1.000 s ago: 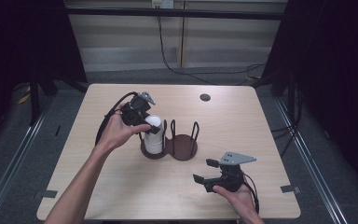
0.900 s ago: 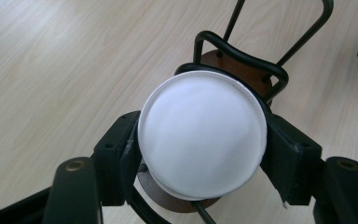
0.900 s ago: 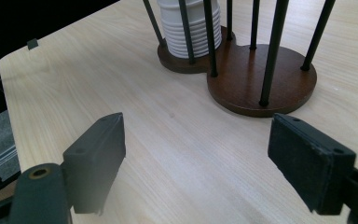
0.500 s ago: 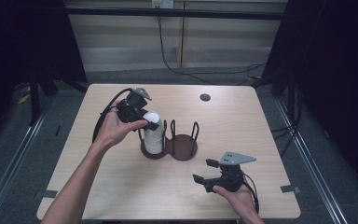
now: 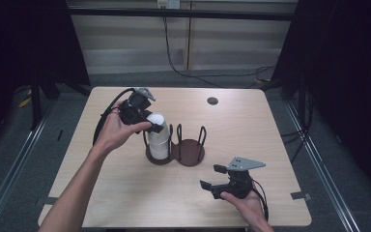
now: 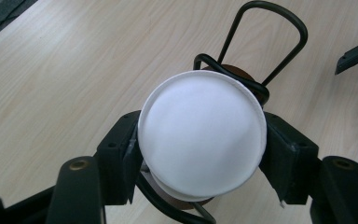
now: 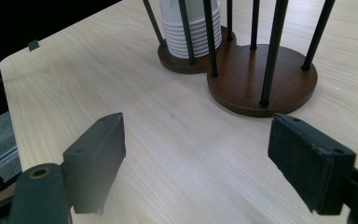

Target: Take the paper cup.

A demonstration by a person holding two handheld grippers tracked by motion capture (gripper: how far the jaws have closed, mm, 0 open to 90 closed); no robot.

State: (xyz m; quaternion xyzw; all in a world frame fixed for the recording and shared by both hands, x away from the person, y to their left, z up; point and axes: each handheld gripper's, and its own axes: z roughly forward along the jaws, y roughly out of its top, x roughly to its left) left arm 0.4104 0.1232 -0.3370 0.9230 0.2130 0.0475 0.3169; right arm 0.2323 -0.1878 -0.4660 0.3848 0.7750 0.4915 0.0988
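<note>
Left tongs (image 6: 200, 154) clamped on top cup (image 6: 201, 140).

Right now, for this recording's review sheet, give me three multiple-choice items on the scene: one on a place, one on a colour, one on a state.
1. Where does the stack of cups stand?
A. In the left ring of the holder
B. In the right ring
C. On the bare table

2. What colour is the top cup?
A. Red
B. White
C. Blue

3. How does the left gripper stand?
A. Wide open over the table
B. Shut on the top cup
C. Lying on the table

Answers:
1 A: the high view shows the stack in the left ring, the right ring bare.
2 B: the left gripper view shows a white cup.
3 B: its jaws, just closing, press the cup's two sides.
</note>
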